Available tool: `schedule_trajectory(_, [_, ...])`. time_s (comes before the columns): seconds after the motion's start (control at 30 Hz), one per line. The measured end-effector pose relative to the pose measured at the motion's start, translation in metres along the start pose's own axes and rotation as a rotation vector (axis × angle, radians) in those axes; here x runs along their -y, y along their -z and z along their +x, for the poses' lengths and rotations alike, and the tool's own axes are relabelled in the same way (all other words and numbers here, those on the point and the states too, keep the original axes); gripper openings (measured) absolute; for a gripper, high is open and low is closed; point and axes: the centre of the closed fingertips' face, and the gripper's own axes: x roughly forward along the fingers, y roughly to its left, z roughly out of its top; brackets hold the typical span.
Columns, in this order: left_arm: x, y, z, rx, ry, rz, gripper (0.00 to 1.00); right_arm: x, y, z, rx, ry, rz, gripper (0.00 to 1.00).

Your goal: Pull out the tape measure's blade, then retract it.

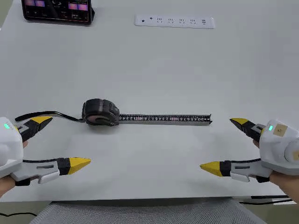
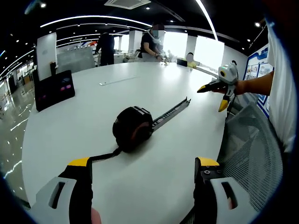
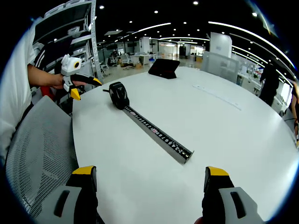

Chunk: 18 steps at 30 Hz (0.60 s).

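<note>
Both sets of jaws are spread wide with nothing in them. The left gripper (image 1: 65,141) has its yellow tips apart just left of and a bit nearer the person than the tape measure (image 1: 99,112). It isn't touching it. In the left gripper view the dark round case sits right between the two jaws, a little ahead of them.

The right gripper (image 1: 217,143) is just as wide open, well off to the right of the tape measure, near the far tip of the blade (image 1: 163,119) but clear of it.

The tape measure itself lies on its side on the white table (image 1: 149,60). The blade is pulled out to the right of the case and lies flat on the tabletop, printed numbers up, with the little end hook (image 1: 210,118) at the tip. A black wrist strap (image 1: 56,114) trails off the left side of the case, running toward the upper left jaw. Can't tell if it touches that jaw.

Way behind the tape measure, at the far edge, there's a white power strip (image 1: 174,21) and, left of that, a dark tablet (image 1: 57,10) with a lit screen. Nearer than the tape measure, past the table's front edge, there's a grey mesh chair (image 1: 140,212).
</note>
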Motion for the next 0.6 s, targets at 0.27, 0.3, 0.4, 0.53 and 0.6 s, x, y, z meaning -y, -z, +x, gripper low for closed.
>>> schedule_trajectory(0.27, [0.009, 0.008, -0.001, -0.007, 0.004, -0.014, 0.90, -0.005, 0.001, -0.001, 0.017, 0.002, 0.023, 0.99])
schedule_trajectory(0.3, [0.009, 0.009, -0.001, -0.006, 0.004, -0.017, 0.90, -0.005, 0.001, -0.001, 0.018, 0.003, 0.024, 0.99])
schedule_trajectory(0.4, [0.012, 0.011, -0.001, -0.006, 0.002, -0.024, 0.92, -0.007, 0.003, -0.001, 0.023, 0.008, 0.028, 0.99])
schedule_trajectory(0.53, [0.014, 0.016, -0.001, -0.009, 0.000, -0.033, 0.95, -0.011, 0.005, -0.001, 0.028, 0.012, 0.044, 0.99])
schedule_trajectory(0.6, [0.016, 0.018, -0.001, -0.012, 0.001, -0.036, 0.95, -0.012, 0.006, -0.002, 0.029, 0.014, 0.046, 0.99])
